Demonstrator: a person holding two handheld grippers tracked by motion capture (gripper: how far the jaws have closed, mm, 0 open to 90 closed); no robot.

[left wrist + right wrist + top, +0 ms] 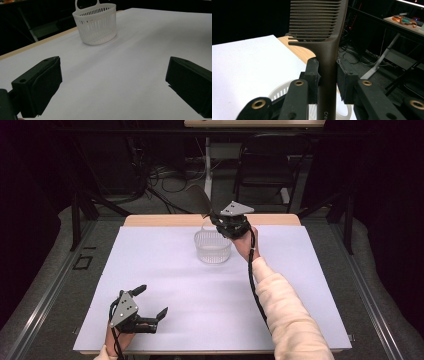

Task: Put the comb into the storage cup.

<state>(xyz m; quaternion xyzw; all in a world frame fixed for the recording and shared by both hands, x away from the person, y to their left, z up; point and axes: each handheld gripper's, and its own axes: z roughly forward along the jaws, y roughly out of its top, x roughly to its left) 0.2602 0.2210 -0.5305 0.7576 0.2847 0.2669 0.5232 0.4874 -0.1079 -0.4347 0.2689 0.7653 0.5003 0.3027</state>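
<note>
The right tongs (327, 75) clamp a brown comb (322, 30) by its handle, teeth end up, just above the white basket (213, 247) at upper centre, apparently to lower it in. The left tongs (150, 302) rest open at lower left, holding nothing.

One comb (322, 30), one basket (212, 246).

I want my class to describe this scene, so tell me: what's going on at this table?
A person works at a white-covered table with a tool in each hand. The right tool is shut on the handle of a dark brown comb, held above a small white plastic basket that stands near the table's far edge. The left tool rests open at the near left, holding nothing, its jaws pointing towards the basket. The comb is not yet in the basket.
</note>
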